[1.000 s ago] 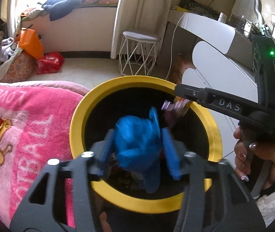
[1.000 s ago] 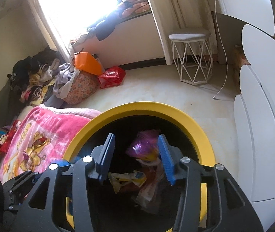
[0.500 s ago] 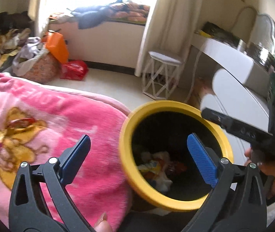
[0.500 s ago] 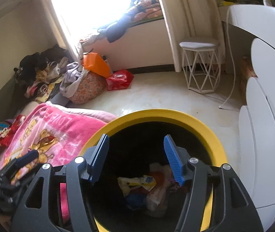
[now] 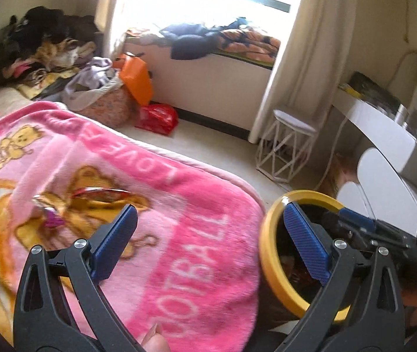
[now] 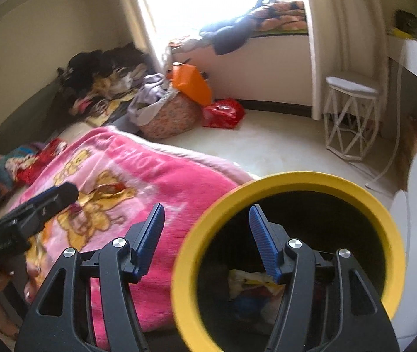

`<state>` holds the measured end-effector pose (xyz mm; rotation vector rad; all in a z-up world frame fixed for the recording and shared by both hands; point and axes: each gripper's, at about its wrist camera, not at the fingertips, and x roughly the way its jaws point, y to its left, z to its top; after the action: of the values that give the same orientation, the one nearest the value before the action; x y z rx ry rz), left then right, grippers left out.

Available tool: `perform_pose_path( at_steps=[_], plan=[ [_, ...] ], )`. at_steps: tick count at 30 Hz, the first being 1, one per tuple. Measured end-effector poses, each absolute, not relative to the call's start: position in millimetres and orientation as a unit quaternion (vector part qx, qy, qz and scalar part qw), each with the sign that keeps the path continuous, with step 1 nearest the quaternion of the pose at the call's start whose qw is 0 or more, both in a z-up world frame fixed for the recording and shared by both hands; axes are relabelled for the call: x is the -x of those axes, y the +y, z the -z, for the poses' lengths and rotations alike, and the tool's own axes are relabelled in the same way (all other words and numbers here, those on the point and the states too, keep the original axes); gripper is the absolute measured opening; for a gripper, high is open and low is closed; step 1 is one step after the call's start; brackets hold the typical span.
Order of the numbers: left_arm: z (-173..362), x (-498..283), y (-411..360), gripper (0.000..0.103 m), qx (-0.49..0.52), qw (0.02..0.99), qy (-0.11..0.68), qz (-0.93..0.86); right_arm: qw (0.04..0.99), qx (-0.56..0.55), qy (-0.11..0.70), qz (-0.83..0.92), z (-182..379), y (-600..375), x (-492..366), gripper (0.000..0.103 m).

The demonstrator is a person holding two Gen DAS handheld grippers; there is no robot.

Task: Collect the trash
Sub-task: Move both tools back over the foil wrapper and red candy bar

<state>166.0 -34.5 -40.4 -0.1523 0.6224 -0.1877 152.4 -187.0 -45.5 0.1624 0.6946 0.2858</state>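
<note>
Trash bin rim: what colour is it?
Yellow, with a black inside; the trash bin shows best in the right wrist view.

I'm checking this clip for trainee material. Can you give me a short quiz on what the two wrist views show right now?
1. True or false: the left tool holds a piece of trash.
2. What colour is the rim of the bin? A red, B yellow, C white.
3. What do the shiny wrappers that are outside the bin lie on?

Key: 1 false, its jaws stand wide open with nothing between them. 2 B. 3 the pink blanket.
</note>
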Motion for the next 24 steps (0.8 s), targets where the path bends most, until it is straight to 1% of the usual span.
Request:
perform_pose_path(
  at_steps=[13,24],
  plan=[
    [45.8,-167.4,59.9,0.092,0.114,0.945,0.305,0.002,0.911,0.007,0.344,-0.228,44.9,-85.9,-181.9,0.060],
    [73.9,-174.2,133.1,0.092,0.174,0.925,0.332,-0.062,0.882,0.088,0.365,-0.283,73.0,-4.0,-234.8,0.060]
  ],
)
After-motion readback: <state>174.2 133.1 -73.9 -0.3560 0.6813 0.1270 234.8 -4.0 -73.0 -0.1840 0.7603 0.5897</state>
